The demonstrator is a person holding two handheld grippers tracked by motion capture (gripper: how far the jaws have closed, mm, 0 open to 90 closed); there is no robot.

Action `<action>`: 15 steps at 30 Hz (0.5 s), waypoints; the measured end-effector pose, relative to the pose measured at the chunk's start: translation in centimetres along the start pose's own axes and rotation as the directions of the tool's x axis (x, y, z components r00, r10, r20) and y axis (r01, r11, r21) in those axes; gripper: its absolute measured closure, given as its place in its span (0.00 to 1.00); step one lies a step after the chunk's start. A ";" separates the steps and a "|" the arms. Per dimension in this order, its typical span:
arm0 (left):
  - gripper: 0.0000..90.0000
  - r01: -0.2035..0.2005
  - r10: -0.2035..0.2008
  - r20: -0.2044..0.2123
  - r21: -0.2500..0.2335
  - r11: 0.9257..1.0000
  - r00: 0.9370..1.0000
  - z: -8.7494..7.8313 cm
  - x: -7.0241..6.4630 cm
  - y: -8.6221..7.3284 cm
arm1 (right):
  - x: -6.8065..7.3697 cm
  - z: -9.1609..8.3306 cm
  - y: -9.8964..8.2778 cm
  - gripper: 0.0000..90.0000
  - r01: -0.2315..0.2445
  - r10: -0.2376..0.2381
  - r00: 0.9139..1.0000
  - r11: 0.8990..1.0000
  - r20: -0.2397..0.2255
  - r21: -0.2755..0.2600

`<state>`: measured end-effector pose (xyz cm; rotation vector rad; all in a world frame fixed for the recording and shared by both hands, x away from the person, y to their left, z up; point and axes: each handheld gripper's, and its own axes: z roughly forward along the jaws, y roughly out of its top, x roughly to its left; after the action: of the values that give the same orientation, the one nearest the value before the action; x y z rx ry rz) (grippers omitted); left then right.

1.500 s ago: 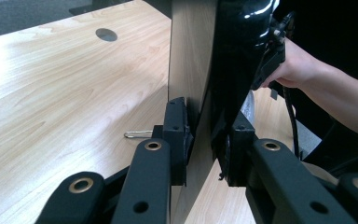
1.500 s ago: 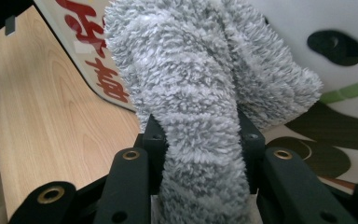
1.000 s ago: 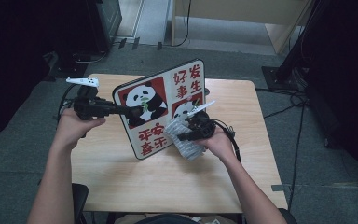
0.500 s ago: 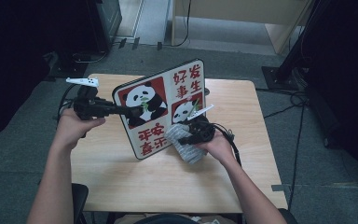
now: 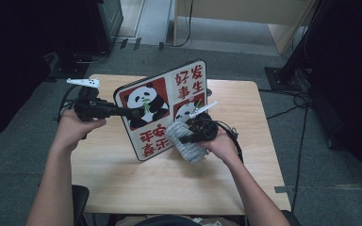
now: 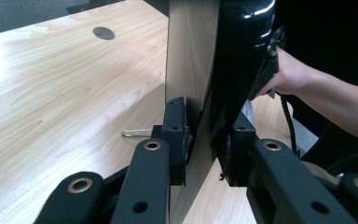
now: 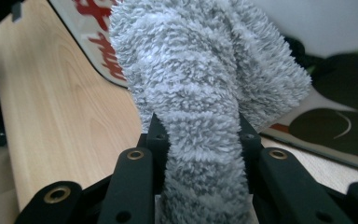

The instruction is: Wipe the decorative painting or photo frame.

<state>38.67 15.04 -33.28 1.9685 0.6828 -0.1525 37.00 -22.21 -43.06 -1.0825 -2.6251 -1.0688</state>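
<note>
On board (image 5: 162,110) face, right gripper (image 5: 185,140) jaws just tightened on cloth (image 5: 187,143), slid lower; left gripper (image 5: 131,112) clamps board edge

Grey cloth (image 7: 200,93) hides the panda board's (image 5: 162,110) lower right corner; cloth top cut off in right gripper view. Board's printed face unseen in left gripper view, top cropped. Person's elbows off-frame.

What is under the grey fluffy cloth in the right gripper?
Under the grey fluffy cloth lie the lower corner of the tilted panda-picture board and the light wooden table. The cloth covers that part of the board, so the surface there cannot be seen.
</note>
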 end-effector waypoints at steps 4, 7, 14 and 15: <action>0.84 0.000 0.000 -0.003 -0.003 1.000 1.000 0.0 0.1 0.0 | 0.7 -1.0 0.7 0.76 0.025 -0.024 1.000 0.999 0.020 -0.026; 0.84 0.000 0.000 -0.002 -0.001 1.000 1.000 0.0 0.1 0.0 | 1.1 -1.7 1.3 0.76 0.049 -0.048 0.998 0.998 0.035 -0.047; 0.84 -0.002 0.002 -0.008 0.003 1.000 1.000 0.1 0.1 0.0 | 2.0 -3.7 3.6 0.76 0.061 -0.056 0.997 0.994 0.057 -0.095; 0.84 -0.002 0.002 -0.009 0.002 1.000 1.000 0.1 0.1 0.0 | 2.2 -4.0 4.0 0.76 0.062 -0.056 0.996 0.994 0.064 -0.093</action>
<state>38.75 15.02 -33.34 1.9731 0.6861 -0.1436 37.36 -21.56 -37.04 -1.0789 -2.6950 -1.2022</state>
